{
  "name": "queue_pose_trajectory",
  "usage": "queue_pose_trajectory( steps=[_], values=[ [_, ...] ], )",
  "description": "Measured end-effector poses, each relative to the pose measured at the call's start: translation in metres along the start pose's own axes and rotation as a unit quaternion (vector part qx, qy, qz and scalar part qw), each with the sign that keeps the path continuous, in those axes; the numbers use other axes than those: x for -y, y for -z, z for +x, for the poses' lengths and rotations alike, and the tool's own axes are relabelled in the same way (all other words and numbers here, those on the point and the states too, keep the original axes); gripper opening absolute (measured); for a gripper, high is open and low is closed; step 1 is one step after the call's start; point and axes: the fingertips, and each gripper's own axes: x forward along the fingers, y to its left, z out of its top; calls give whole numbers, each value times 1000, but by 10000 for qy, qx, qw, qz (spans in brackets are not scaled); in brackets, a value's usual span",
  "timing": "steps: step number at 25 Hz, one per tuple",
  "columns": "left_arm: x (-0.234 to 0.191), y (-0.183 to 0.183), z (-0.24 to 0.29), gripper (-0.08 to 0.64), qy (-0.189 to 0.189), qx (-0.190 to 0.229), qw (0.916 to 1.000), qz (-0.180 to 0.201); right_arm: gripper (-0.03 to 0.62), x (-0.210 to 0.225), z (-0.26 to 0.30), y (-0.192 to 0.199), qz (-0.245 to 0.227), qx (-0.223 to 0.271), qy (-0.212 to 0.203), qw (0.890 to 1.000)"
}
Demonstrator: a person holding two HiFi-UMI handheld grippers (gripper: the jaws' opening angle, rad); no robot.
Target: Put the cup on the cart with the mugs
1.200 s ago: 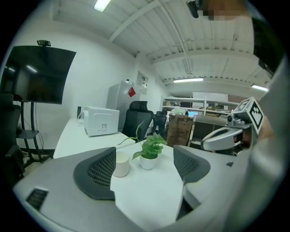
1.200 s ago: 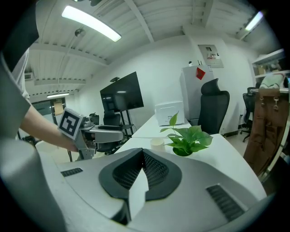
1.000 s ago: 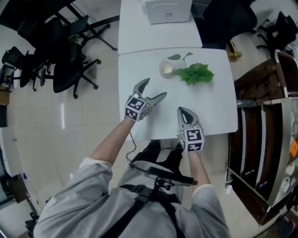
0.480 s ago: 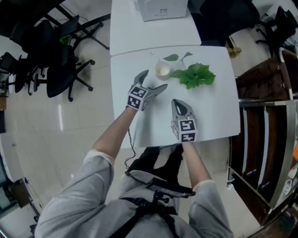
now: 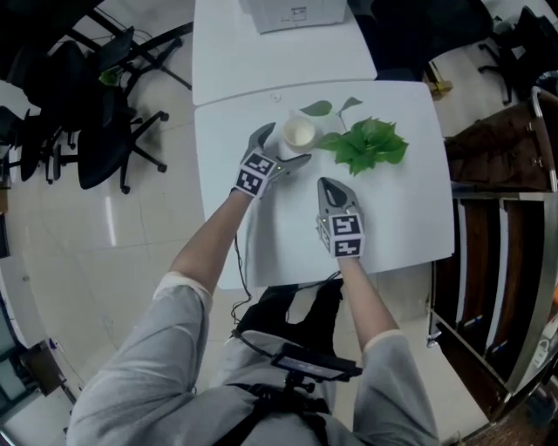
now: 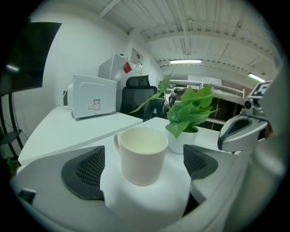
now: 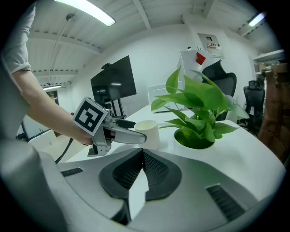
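Observation:
A white cup (image 5: 298, 133) (image 6: 141, 154) (image 7: 147, 133) stands upright on the white table (image 5: 401, 218), its handle turned away to the left in the left gripper view. My left gripper (image 5: 282, 149) (image 6: 141, 168) has its jaws one on each side of the cup, still opening; a gap shows on both sides and the pads do not touch it. My right gripper (image 5: 330, 186) (image 7: 142, 170) hovers over the table's middle, shut with nothing in it. The cart with mugs is not identifiable in any view.
A potted green plant (image 5: 366, 144) (image 6: 188, 115) (image 7: 195, 118) stands just right of the cup. A white box-shaped machine (image 5: 292, 12) (image 6: 92, 96) sits on the far table. Black office chairs (image 5: 96, 113) crowd the left floor. A dark wooden rack (image 5: 501, 218) stands at the right.
My left gripper has moved forward and right until its jaws flank the cup. The right gripper has edged forward and left over the table.

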Motion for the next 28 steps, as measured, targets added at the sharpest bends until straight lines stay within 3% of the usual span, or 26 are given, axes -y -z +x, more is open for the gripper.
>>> queue_pose_trajectory(
  steps=[13, 15, 17, 28],
  values=[
    [3, -3, 27, 526, 125, 6, 9999, 84, 6, 11, 6, 2, 305, 61, 89, 9995],
    [2, -1, 29, 504, 62, -32, 9999, 141, 6, 15, 4, 4, 347, 58, 115, 9993],
    [-1, 0, 28, 414, -15, -73, 9997, 227, 6, 15, 2, 4, 369, 59, 117, 9992],
    [-11, -3, 24, 410, -304, -15, 9994, 173, 6, 13, 1, 8, 394, 13, 36, 9992]
  ],
)
